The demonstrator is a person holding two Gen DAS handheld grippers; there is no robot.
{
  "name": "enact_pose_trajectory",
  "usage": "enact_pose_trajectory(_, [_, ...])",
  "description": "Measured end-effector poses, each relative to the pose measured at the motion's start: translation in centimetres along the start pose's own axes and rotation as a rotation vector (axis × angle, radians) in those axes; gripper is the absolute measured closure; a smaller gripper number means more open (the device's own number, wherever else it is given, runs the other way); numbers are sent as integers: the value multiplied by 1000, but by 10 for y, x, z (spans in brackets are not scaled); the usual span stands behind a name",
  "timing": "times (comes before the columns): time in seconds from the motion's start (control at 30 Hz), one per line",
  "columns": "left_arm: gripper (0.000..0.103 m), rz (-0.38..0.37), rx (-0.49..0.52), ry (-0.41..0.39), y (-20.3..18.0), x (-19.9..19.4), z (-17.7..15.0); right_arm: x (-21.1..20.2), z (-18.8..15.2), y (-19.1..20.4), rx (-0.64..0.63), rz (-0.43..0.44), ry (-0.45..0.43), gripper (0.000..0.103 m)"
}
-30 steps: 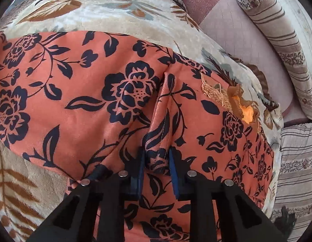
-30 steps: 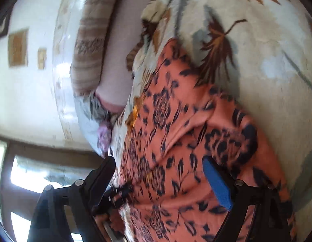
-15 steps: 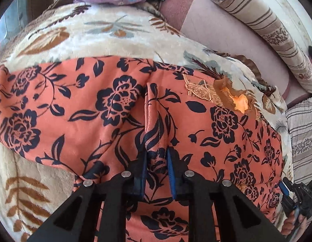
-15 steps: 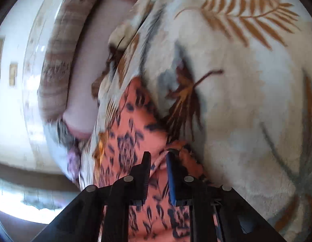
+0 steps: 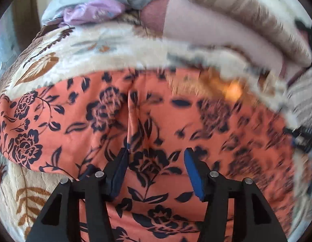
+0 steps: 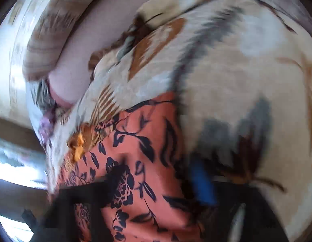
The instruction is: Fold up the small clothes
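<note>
Our left gripper (image 5: 156, 153) has released the pinched fold; our right gripper (image 6: 156, 167) has spread again.
Left view: jaws opening, orange floral garment (image 5: 75, 125) loose between them on the leaf-print blanket (image 5: 115, 50). Right view, blurred: 2 fingers wide apart over the garment's edge.
</note>
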State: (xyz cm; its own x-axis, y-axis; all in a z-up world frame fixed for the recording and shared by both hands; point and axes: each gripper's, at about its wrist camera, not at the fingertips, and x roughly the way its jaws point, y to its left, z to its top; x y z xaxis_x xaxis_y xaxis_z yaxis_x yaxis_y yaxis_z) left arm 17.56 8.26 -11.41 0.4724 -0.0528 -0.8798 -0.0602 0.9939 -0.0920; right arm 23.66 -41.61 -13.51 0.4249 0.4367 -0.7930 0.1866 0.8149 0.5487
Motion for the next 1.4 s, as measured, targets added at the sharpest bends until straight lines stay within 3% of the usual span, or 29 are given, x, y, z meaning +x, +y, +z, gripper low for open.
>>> enact_pose_trajectory(0.03, [46, 15, 11, 37, 2, 11, -3, -4, 1, 15, -73, -52, -8, 93])
enact_pose_trajectory(0.07, [44, 3, 13, -5, 4, 9, -6, -14, -1, 24, -122, -91, -59, 93])
enact_pose_trajectory(0.13, [44, 8, 37, -15, 3, 6, -8, -15, -2, 14, -98, -163, -97, 93])
enact_pose_trajectory(0.17, [44, 16, 50, -15, 2, 5, -9, -5, -3, 5, -74, -182, -65, 90])
enact_pose_trajectory(0.23, [46, 36, 66, -2, -1, -4, -7, -4, -9, 1, -101, -167, -87, 84])
enact_pose_trajectory(0.27, [46, 41, 63, -18, -5, -2, -2, -13, -13, 3, -110, -172, -100, 74])
enact_pose_trajectory(0.3, [46, 32, 57, -60, -6, -9, -1, -21, -15, 3, -91, -181, -106, 57])
enact_pose_trajectory(0.37, [45, 6, 53, -123, -4, -22, -1, -53, -27, -1, -4, -91, -183, 46])
enact_pose_trajectory(0.4, [45, 8, 55, -109, -5, -19, 0, -65, -34, 2, 4, -27, -194, 46])
enact_pose_trajectory(0.47, [43, 17, 50, 24, 0, 12, -1, -73, -52, 8, 13, 143, -143, 43])
enact_pose_trajectory(0.5, [41, 13, 51, 10, 2, 18, -4, -67, -64, 5, 35, 222, -108, 34])
enact_pose_trajectory(0.53, [40, 18, 69, -33, 1, 12, -5, -58, -71, 0, 44, 219, -73, 30])
enact_pose_trajectory(0.57, [40, 25, 82, -14, -1, 8, -4, -37, -79, -13, 63, 128, -3, 33])
enact_pose_trajectory(0.6, [41, 17, 79, 1, -1, 3, -2, -30, -85, -27, 111, 120, 7, 57])
enact_pose_trajectory(0.63, [41, -8, 67, -8, 1, -6, 0, -40, -87, -34, 159, 114, -34, 64])
enact_pose_trajectory(0.67, [41, -31, 49, -40, 7, -18, 0, -55, -89, -32, 173, 120, -59, 61])
enact_pose_trajectory(0.7, [40, -52, 22, -89, 17, -33, 0, -70, -91, -24, 147, 107, -101, 48])
enact_pose_trajectory(0.73, [39, -65, -9, -122, 29, -46, -2, -87, -95, -12, 105, 91, -160, 38])
enact_pose_trajectory(0.77, [35, -88, -54, -151, 45, -57, -4, -102, -103, 2, 53, 89, -229, 19])
enact_pose_trajectory(0.8, [33, -115, -103, -174, 61, -65, -7, -109, -109, 11, 19, 96, -261, 6])
enact_pose_trajectory(0.87, [30, -150, -245, -208, 103, -77, -15, -98, -125, 25, -80, 83, -265, 0])
enact_pose_trajectory(0.97, [30, -222, -559, -256, 195, -86, -32, -41, -149, 30, -215, -177, -127, 0])
enact_pose_trajectory(1.03, [30, -257, -756, -282, 251, -80, -36, -41, -172, 45, -367, -264, -230, 0])
enact_pose_trajectory(1.07, [30, -268, -853, -312, 280, -77, -40, -38, -172, 52, -389, -314, -205, 0])
enact_pose_trajectory(1.13, [30, -258, -984, -350, 326, -73, -48, -34, -172, 55, -399, -340, -192, 0])
enact_pose_trajectory(1.23, [30, -268, -1145, -363, 378, -59, -55, -32, -169, 47, -371, -305, -196, 0])
enact_pose_trajectory(1.33, [31, -332, -1228, -361, 399, -46, -59, -25, -167, 50, -378, -319, -197, 0])
enact_pose_trajectory(1.4, [31, -321, -1229, -361, 392, -47, -55, -27, -166, 49, -380, -324, -197, 0])
